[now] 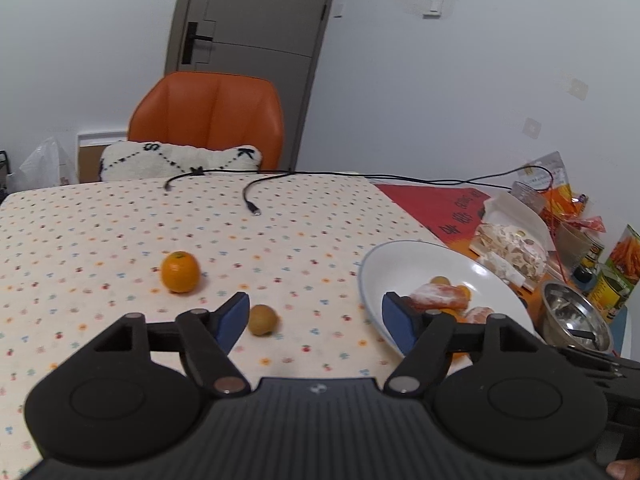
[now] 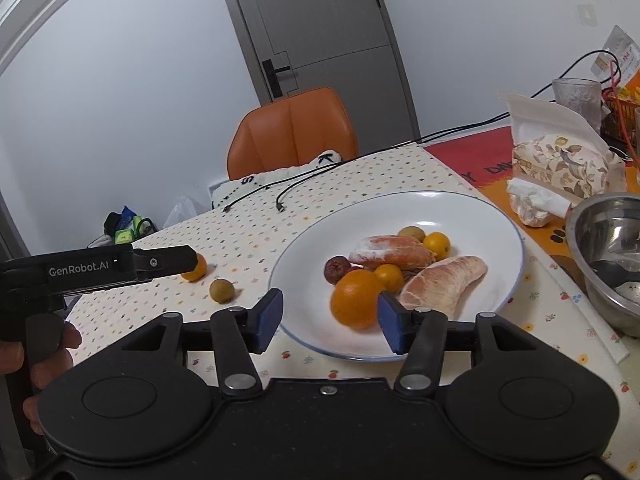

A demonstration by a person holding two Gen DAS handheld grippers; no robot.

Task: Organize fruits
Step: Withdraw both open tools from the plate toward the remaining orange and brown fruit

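step: I'm loading loose fruit onto the plate (image 2: 508, 280)
left tool (image 1: 314, 318): spread, empty
right tool (image 2: 330, 316): spread, over plate
remaining: orange (image 1: 180, 272), brown fruit (image 1: 263, 320) on surface (image 1: 100, 220)
next: I'd pinch brown fruit

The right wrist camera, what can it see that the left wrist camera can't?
Only the right wrist view shows the big orange on the plate, a dark reddish fruit and the hand holding the left gripper. Only the left wrist view shows the whole cushion and the snack packets. Both show the white plate, the small orange, the brownish fruit on the tablecloth, the orange chair and the steel bowl.
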